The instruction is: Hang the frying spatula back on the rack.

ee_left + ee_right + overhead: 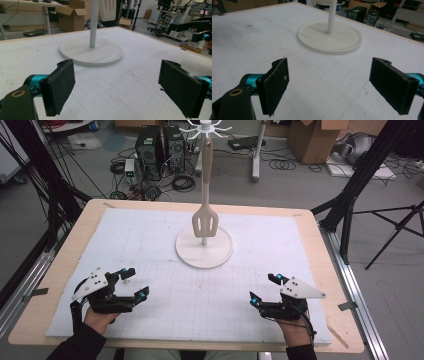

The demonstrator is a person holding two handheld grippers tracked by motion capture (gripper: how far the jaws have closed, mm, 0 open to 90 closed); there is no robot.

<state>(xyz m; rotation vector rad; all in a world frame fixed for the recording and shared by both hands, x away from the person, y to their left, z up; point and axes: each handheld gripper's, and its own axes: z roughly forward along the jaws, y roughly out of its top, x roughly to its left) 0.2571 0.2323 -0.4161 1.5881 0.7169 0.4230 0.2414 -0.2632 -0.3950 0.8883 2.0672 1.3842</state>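
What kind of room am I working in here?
Most likely a robotics lab or workshop: computer towers and loose cables on the floor, cardboard boxes, black tripod legs beside the table.

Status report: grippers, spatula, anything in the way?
Left gripper and right gripper open, empty, low over the mat. Spatula hangs on its stand. Path clear.

Two hand-held black tongs, the left tongs [134, 284] and right tongs [264, 289], each have flat black padded jaws on teal mounts. A grey three-cornered plate tops each. A brass-ringed screw hole marks the body. Dark sleeves cover both forearms.
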